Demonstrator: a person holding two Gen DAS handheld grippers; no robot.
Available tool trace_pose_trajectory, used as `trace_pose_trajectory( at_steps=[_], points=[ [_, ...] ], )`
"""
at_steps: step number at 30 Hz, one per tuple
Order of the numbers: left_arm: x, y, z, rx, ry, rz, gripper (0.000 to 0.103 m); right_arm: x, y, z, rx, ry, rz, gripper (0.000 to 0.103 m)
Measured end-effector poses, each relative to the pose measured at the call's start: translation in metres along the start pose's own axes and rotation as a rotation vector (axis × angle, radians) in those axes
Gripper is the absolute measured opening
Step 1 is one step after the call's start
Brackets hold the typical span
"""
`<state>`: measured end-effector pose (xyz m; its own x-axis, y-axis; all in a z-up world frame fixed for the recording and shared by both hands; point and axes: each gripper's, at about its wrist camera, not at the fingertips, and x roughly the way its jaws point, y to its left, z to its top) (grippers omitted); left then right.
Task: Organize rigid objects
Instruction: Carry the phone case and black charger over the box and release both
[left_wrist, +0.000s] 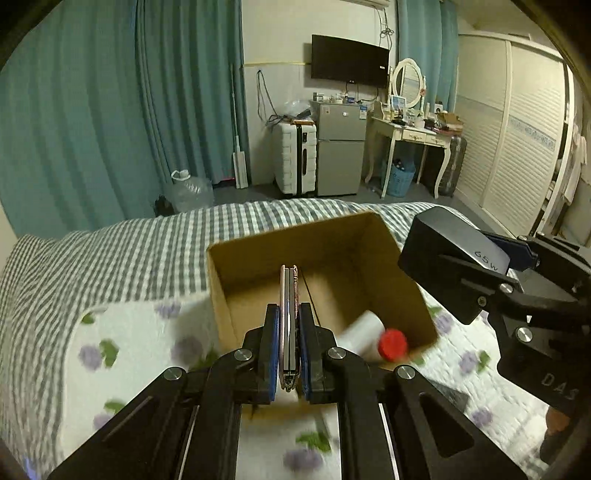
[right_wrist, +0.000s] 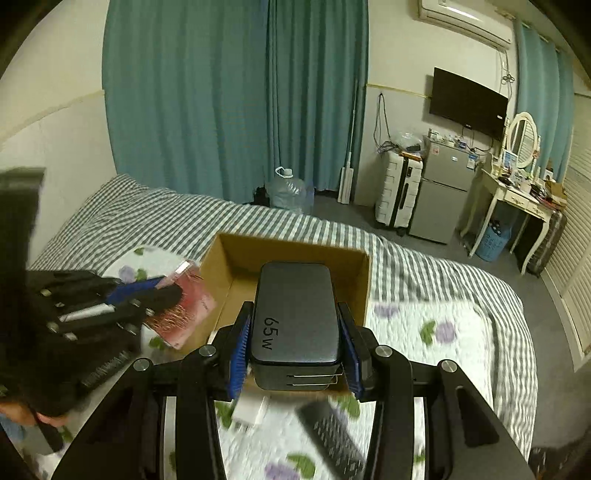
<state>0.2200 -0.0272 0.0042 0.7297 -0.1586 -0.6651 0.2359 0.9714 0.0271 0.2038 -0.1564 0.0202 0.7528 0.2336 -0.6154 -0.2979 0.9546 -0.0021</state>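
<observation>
My left gripper (left_wrist: 289, 345) is clamped on a thin pink phone (left_wrist: 289, 325), which stands on its edge between the blue pads; in the right wrist view its back shows a pink and red pattern (right_wrist: 186, 306). My right gripper (right_wrist: 295, 345) is clamped on a dark grey charger block (right_wrist: 295, 314) marked 65W, with its folded metal prongs turned toward the camera. I hold both things in the air above the bed (left_wrist: 110, 251), near the open cardboard box (left_wrist: 258, 243). The box sits on the white quilt with purple flowers (right_wrist: 443, 332), close to the far edge of this quilt, where the grey checked sheet begins. Inside the box, in the corner nearest to my right gripper, a white bottle with a red cap (left_wrist: 373, 338) lies on its side. The phone is over the near wall of the box, and the charger hangs by the box's right side. On the quilt below the charger a dark remote control (right_wrist: 332, 432) lies near a small white thing that is too blurred to name.
</observation>
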Motion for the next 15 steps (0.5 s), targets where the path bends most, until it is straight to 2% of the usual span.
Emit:
trace_pose_trajectory(
  at_steps=[7, 11, 14, 15],
  points=[
    [0.077, 0.009, -0.003, 0.022, 0.053, -0.002, 0.010, 0.081, -0.022, -0.006, 0.019, 0.062, -0.012, 0.042],
    [0.089, 0.010, -0.002, 0.022, 0.058, -0.016, 0.012, 0.109, -0.032, -0.019, 0.034, 0.094, -0.020, 0.042],
    [0.088, 0.008, -0.001, 0.028, 0.066, -0.031, 0.018, 0.114, -0.039, -0.029, 0.070, 0.101, -0.017, 0.042],
    [0.084, 0.008, -0.002, 0.029, 0.058, -0.007, 0.035, 0.114, -0.038, -0.031, 0.068, 0.105, -0.028, 0.042]
  ],
)
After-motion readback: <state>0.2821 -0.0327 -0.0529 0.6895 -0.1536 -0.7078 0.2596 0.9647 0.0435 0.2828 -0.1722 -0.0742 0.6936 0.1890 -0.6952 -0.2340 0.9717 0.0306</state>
